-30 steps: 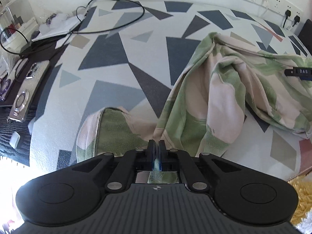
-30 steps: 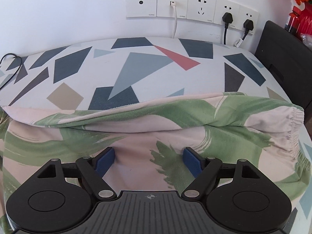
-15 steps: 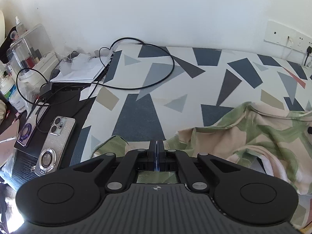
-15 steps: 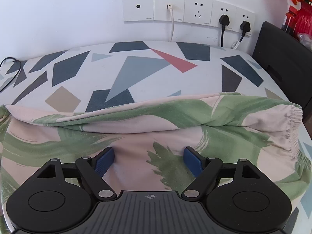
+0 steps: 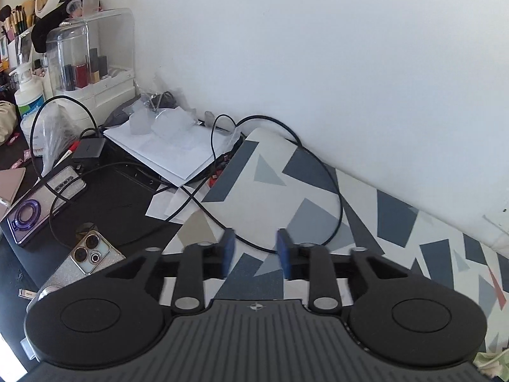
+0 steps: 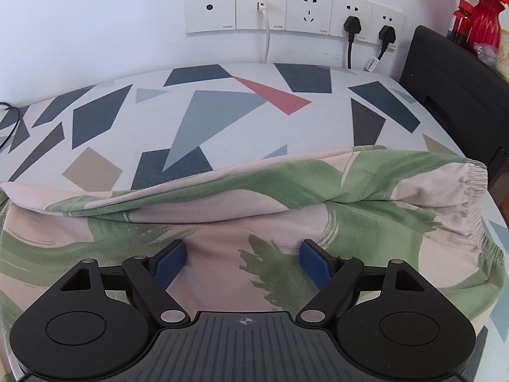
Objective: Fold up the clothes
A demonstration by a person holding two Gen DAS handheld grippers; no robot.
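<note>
Pink garment (image 6: 254,222) with green brush-strokes lies on white cover (image 6: 152,127) patterned in grey, navy triangles.

Geometric-print surface (image 6: 222,117) w/ green-pink garment (image 6: 286,210) folded on it; black cable (image 5: 318,172) at corner.

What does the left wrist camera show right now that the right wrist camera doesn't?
Only the left wrist view shows the two phones, a stack of white papers, a clear cosmetics organizer and the left tool, whose jaws have just been opening with nothing between them. Only the right wrist view shows the wall sockets and the right tool, open over the green and pink garment. Both show the geometric-patterned sheet and a black cable.
</note>
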